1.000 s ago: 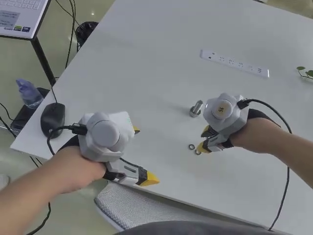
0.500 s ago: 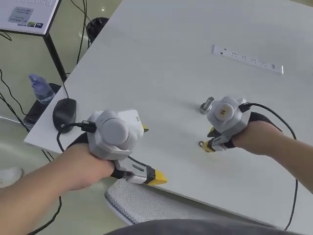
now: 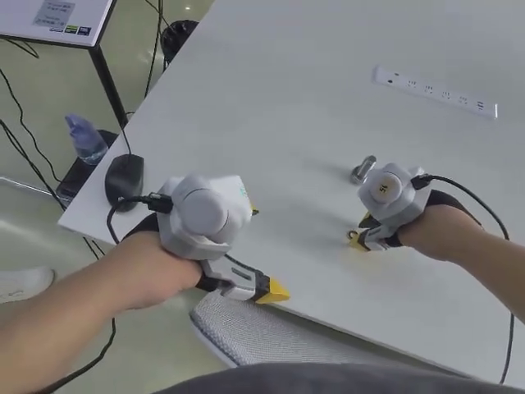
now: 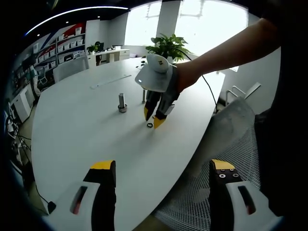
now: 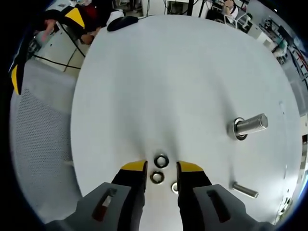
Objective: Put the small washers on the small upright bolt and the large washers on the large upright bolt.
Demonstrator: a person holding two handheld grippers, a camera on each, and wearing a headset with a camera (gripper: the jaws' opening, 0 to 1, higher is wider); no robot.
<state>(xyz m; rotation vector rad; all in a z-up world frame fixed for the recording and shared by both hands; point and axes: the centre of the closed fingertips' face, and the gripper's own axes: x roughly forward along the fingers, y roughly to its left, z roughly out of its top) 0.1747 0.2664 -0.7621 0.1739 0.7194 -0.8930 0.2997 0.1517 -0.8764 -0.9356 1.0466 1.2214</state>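
**Head view:** Since the earlier frames the right gripper (image 3: 357,240) has shifted across onto the washers (image 5: 157,177), and its tips now cover them. Pick-up is judged imminent, and nothing is threaded yet. The left gripper (image 3: 264,251) hangs at the worktop (image 3: 271,98) edge. The large bolt (image 3: 362,170) stands just beyond the right gripper.

**Left gripper view:** Its own jaws are wide apart and empty. One washer (image 4: 149,125) lies at the right gripper's tips.

**Right gripper view:** The jaws are partly open, straddling one flat steel ring without clamping it. A second ring (image 5: 160,160) lies just ahead. The small bolt (image 5: 244,190) is off to the right, beside the large bolt.
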